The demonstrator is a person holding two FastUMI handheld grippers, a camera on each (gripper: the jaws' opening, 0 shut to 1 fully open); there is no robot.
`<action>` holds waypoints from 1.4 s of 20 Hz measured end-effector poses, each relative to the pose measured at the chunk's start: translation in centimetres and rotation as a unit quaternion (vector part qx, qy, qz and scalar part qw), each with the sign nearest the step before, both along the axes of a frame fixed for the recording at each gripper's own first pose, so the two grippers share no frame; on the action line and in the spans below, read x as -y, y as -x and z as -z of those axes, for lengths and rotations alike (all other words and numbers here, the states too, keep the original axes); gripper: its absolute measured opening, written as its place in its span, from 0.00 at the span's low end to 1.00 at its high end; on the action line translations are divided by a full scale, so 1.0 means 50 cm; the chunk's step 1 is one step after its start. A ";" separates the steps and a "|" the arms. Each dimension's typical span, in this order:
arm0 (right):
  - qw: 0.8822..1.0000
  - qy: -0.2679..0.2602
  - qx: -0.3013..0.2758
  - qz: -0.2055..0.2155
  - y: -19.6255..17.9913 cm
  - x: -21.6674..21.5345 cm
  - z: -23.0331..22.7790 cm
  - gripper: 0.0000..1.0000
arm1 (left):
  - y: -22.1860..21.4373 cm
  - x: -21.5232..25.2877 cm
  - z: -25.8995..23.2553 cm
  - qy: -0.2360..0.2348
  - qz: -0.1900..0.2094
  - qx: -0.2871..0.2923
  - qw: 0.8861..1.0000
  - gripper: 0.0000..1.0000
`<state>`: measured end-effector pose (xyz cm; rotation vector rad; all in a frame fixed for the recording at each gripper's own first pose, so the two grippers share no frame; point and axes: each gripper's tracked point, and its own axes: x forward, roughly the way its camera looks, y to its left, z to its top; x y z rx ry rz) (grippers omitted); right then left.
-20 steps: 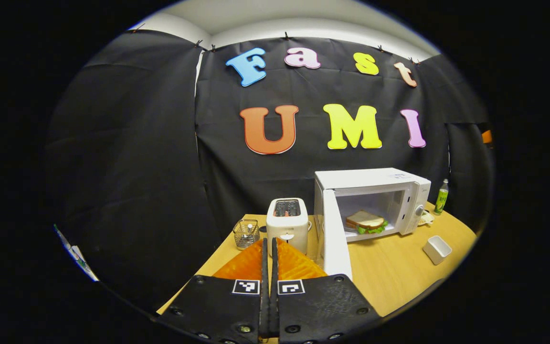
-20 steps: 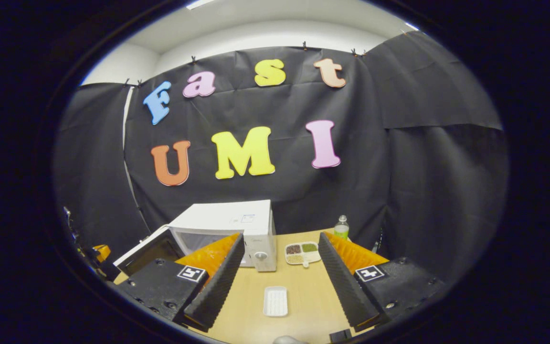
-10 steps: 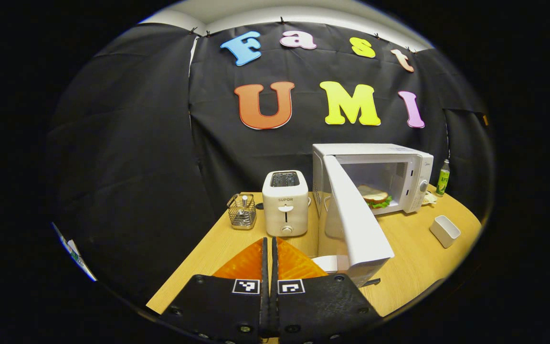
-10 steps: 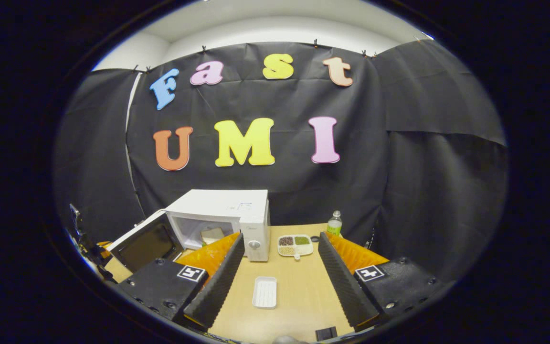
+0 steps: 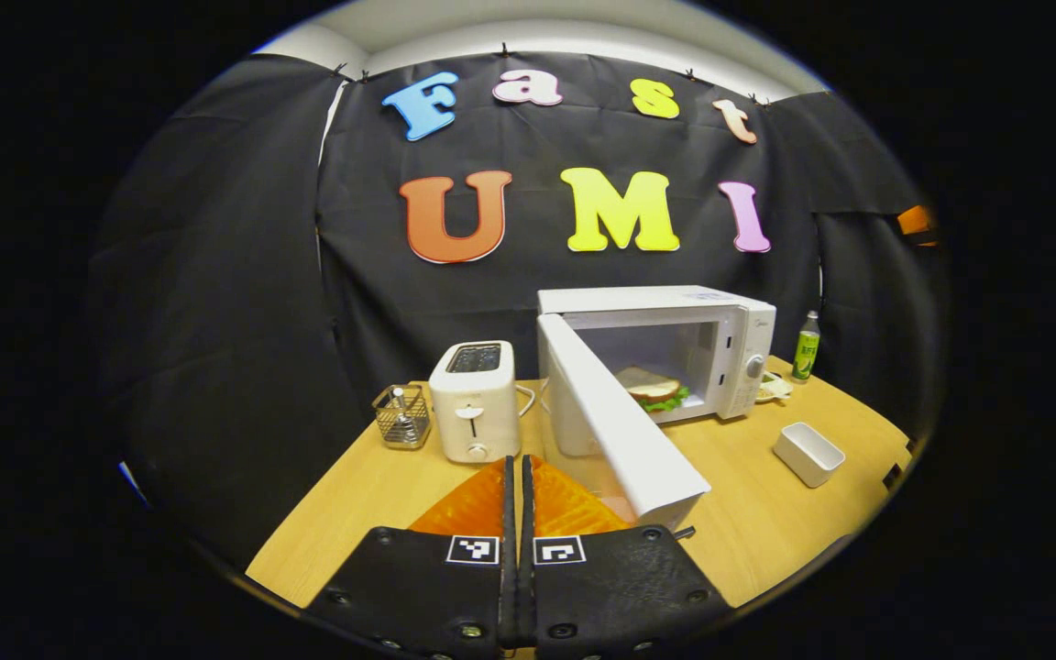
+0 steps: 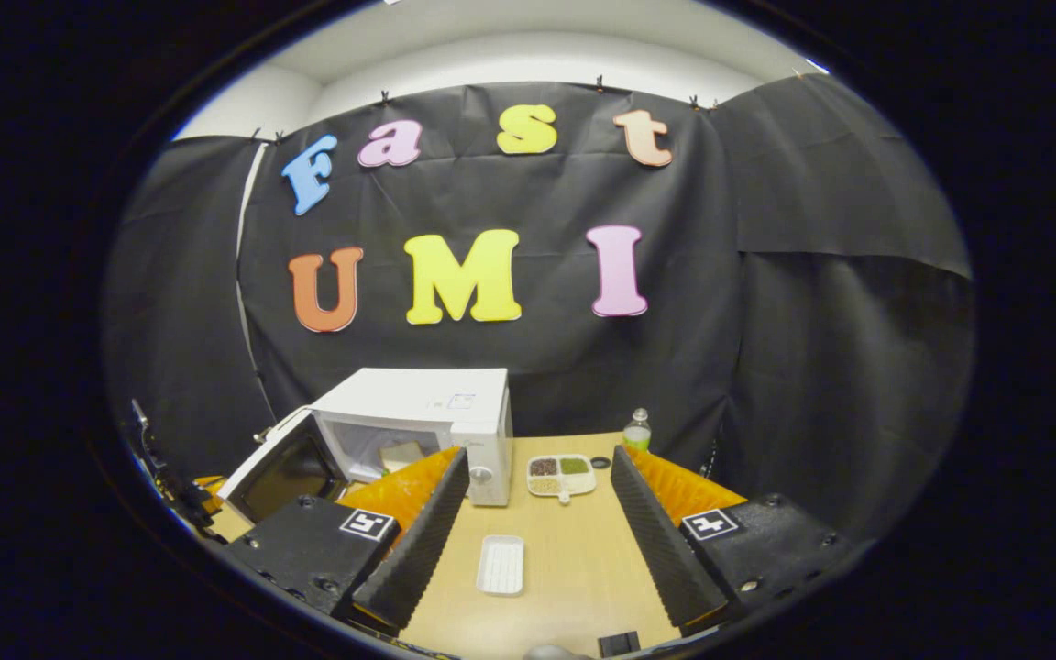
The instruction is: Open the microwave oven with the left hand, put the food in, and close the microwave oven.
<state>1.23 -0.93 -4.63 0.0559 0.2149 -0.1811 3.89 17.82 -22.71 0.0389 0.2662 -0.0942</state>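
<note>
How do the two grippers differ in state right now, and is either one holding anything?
The left gripper has its fingers pressed together, while the right gripper is spread wide. The left points toward the open microwave door; the right frames a white tray lying on the table. Neither holds anything.

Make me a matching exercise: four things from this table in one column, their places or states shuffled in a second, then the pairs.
Things
1. sandwich
2. microwave door
3. toaster
4. bottle

Places or states
A. swung partly open
B. left of the microwave, beside the wire basket
C. inside the microwave
D. right of the microwave, by the wall

Pairs: 1-C, 2-A, 3-B, 4-D
</note>
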 end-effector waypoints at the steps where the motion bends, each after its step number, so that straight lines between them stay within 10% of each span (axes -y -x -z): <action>1: 1.000 -0.001 -0.004 0.001 0.000 0.007 0.005 0.99 | 0.000 0.023 0.002 0.000 0.008 -0.002 1.000 0.00; 28: 0.998 -0.010 -0.045 0.033 -0.026 0.203 0.046 0.99 | -0.189 0.430 0.020 -0.003 0.143 -0.014 0.990 0.00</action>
